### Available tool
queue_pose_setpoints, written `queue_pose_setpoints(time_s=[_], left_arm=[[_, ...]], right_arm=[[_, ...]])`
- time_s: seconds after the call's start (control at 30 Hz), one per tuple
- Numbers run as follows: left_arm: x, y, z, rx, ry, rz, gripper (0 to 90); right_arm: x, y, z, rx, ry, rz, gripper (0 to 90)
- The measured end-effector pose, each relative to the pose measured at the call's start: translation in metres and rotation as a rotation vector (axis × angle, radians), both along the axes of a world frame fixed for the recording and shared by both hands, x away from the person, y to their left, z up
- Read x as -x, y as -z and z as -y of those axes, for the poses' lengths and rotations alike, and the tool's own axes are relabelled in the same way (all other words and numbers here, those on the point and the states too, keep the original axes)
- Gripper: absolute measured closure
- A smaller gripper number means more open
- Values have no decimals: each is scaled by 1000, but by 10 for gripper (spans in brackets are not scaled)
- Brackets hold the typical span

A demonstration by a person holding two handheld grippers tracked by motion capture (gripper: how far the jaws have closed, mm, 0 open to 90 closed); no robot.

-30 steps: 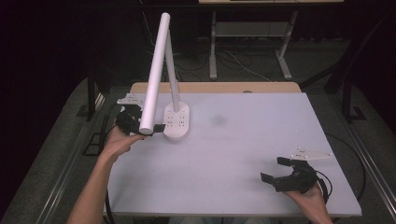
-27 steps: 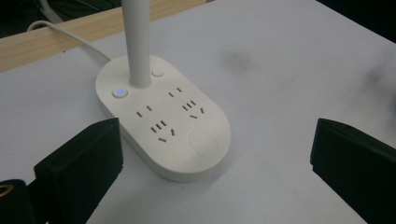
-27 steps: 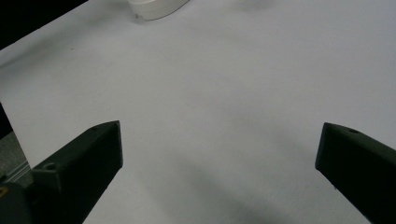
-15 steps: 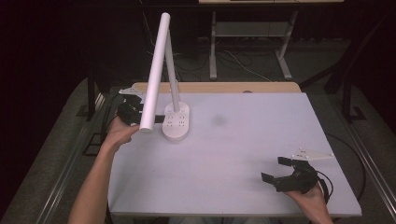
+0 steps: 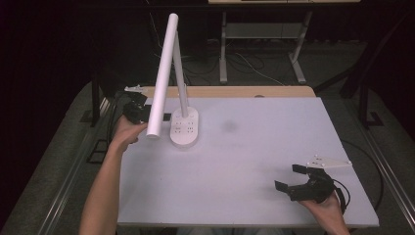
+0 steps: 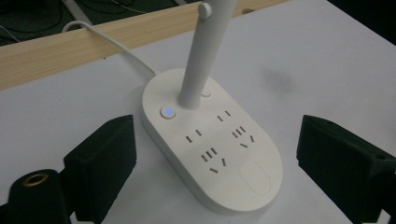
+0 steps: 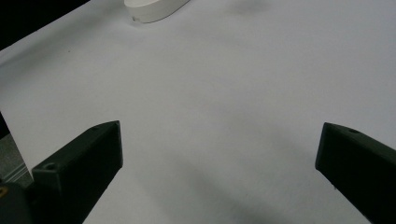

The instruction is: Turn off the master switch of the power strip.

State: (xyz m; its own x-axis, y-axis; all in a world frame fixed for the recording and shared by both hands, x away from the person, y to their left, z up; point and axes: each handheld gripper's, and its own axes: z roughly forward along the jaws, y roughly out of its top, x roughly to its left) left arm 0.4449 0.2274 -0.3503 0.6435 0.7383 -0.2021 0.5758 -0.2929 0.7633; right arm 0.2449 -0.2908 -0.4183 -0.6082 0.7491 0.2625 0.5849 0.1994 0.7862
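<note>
White lamp, black grippers, pale table

The desk lamp (image 5: 172, 73) is plain white all over, from its tube head and stem to its oval base (image 6: 212, 144), which carries rows of small dark grey socket slots and one round button (image 6: 168, 112) glowing blue (the only vivid colour here). Its cord (image 6: 112, 45) is white too. The table (image 5: 254, 161) has a matt white top with a faint grey smudge, and a light wood strip (image 6: 93, 39) along its far edge. The left gripper (image 6: 215, 163) and the right gripper (image 7: 219, 163) are both black, and the right one carries a light grey plate (image 5: 329, 161). The floor (image 5: 58, 147) around the table is dull grey.
</note>
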Motion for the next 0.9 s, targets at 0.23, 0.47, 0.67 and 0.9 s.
queue_pose_setpoints(time_s=[0.23, 0.47, 0.67, 0.9], left_arm=[[-5, 6, -2, 49, -41, -17, 146], [-10, 12, -3, 62, -77, -21, 181], [-13, 16, -2, 75, -112, 7, 293], [-18, 21, 5, 67, -132, 7, 537]], right_arm=[[0, 0, 0, 2, 1, -2, 2], [0, 0, 0, 5, 3, 1, 2], [0, 1, 0, 7, 7, 1, 2], [0, 1, 0, 11, 10, -1, 2]])
